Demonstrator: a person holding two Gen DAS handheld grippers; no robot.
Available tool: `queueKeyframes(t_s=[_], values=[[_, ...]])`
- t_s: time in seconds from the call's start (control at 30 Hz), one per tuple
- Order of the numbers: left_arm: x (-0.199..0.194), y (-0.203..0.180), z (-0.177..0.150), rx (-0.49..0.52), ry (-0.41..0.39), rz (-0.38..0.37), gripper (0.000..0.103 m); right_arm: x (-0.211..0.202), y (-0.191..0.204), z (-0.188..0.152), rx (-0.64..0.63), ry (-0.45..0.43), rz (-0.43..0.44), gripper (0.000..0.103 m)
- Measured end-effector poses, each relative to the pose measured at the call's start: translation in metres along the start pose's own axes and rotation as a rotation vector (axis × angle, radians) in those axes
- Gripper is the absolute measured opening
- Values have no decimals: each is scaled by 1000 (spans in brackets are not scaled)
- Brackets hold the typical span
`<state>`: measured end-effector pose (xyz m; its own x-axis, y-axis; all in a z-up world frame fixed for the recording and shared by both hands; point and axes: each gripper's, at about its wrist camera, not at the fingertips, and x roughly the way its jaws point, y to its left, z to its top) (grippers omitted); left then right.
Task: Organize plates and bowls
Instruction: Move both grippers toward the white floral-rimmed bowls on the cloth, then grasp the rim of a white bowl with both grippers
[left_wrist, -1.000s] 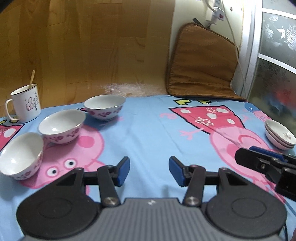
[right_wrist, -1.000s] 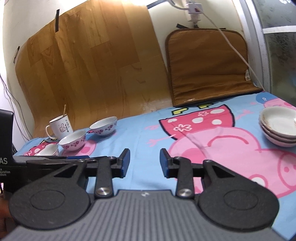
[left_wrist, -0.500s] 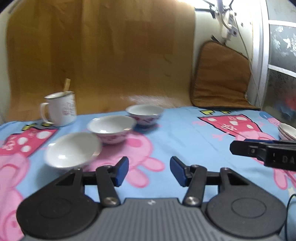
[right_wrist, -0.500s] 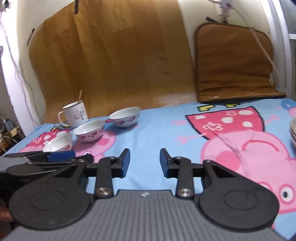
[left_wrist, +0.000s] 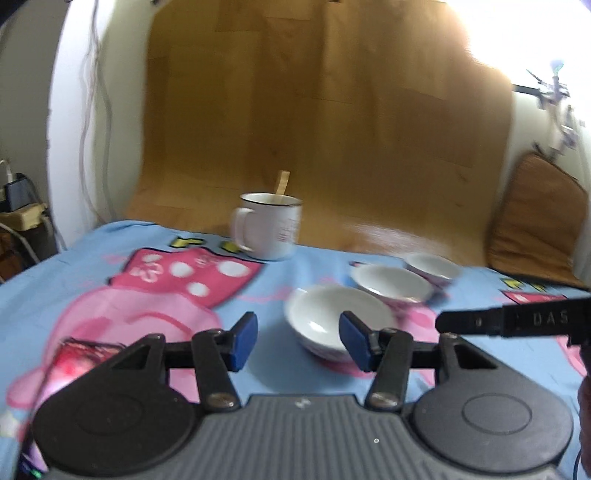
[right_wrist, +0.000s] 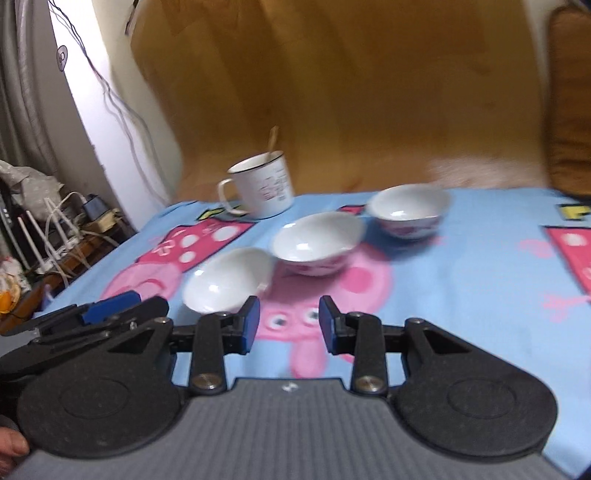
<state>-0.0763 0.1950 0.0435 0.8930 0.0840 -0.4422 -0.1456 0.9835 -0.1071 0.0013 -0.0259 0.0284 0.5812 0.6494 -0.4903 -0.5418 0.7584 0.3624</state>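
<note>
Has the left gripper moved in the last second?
Yes. The left gripper swung left: the white mug, once at the view's left edge, now sits near centre, nearest bowl just ahead.

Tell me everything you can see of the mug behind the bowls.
The mug is white, enamel-looking, with a dark rim, a loop handle facing left and faint printed markings on its side. It stands upright on the cartoon-print cloth near the back edge, before the wood-look backdrop, apart from the bowls. A pale stick-like handle leans out of it. Neither gripper touches it.
</note>
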Motion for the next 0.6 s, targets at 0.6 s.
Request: queueKeyframes(t_s=[0.6], values=[[55,19,10,-132,112,8,45,40,9,16,-15,43,-17,37]])
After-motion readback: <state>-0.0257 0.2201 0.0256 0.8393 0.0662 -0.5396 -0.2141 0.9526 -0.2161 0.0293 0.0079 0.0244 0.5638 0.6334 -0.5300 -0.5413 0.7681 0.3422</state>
